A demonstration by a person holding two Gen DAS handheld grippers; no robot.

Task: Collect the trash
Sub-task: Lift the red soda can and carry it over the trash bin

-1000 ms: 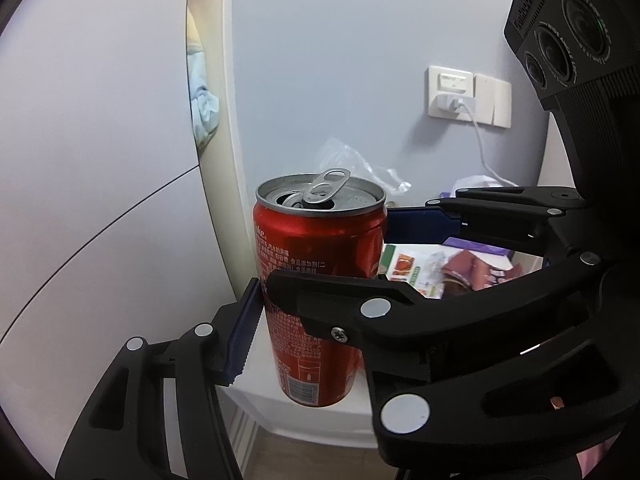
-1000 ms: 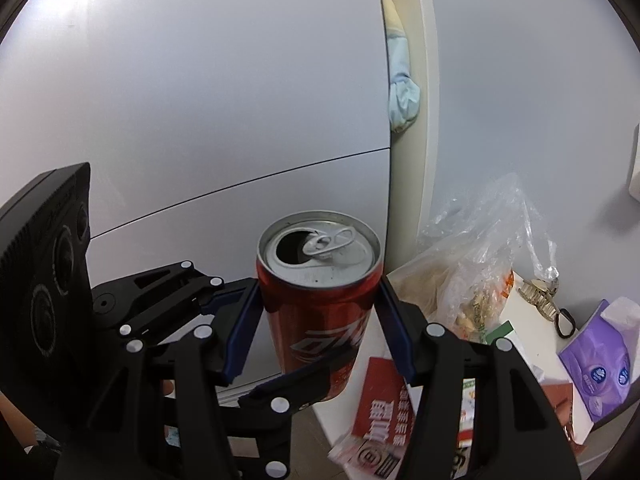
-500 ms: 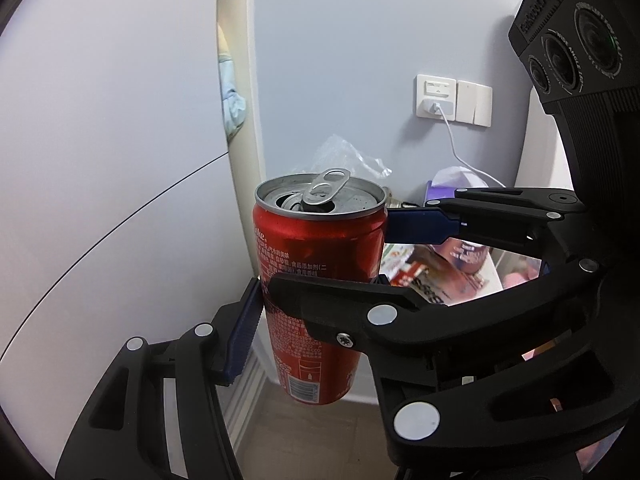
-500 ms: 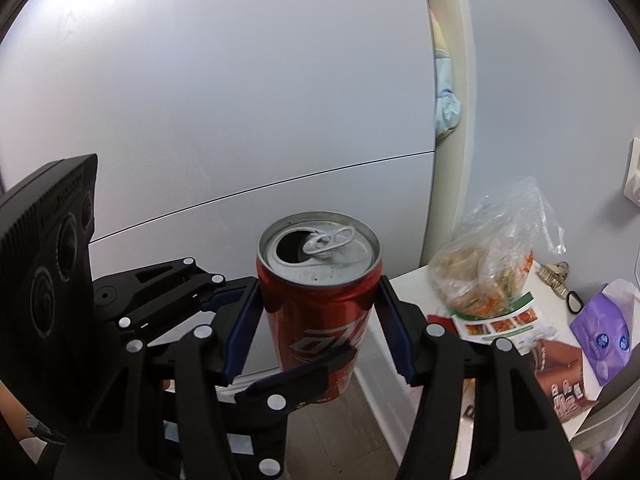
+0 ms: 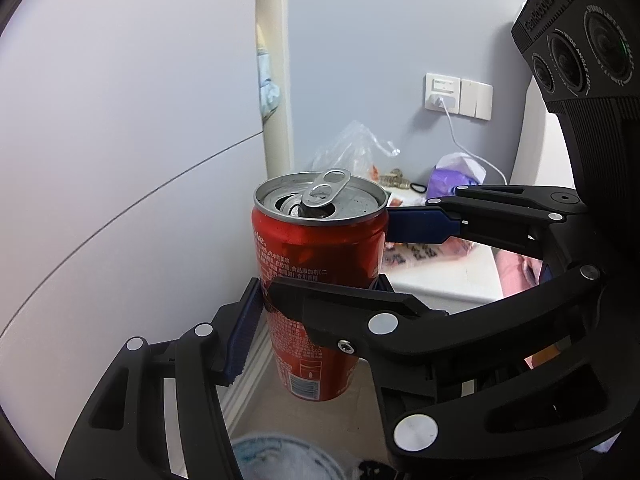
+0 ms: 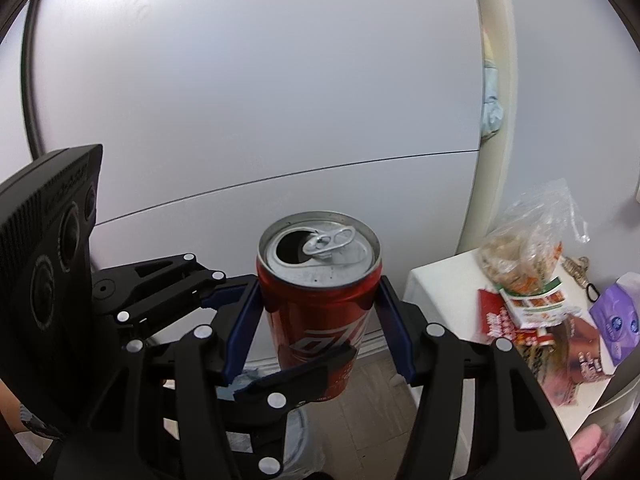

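Observation:
An opened red soda can (image 5: 320,256) (image 6: 320,308) hangs upright in the air, held by both grippers at once. In the left wrist view my left gripper (image 5: 316,308) is shut on its lower body, the blue left pad (image 5: 242,332) pressed to the can's side. My right gripper (image 5: 340,258) comes in from the right, one blue pad on the rim and one finger across the front. In the right wrist view my right gripper (image 6: 318,328) clamps the can between both blue pads, and my left gripper (image 6: 272,332) reaches in from the left.
A white-lined bin (image 5: 280,460) (image 6: 298,440) sits on the floor just below the can. To the right stands a white bedside table (image 6: 436,276) with a plastic bag (image 6: 528,236), snack wrappers (image 6: 532,304) and a purple tissue pack (image 6: 618,312). A grey cabinet door (image 6: 260,120) is close behind.
Both grippers carried the can sideways away from the bedside table, which slid to the right in both views. The bin came into view under the can. The grip is unchanged.

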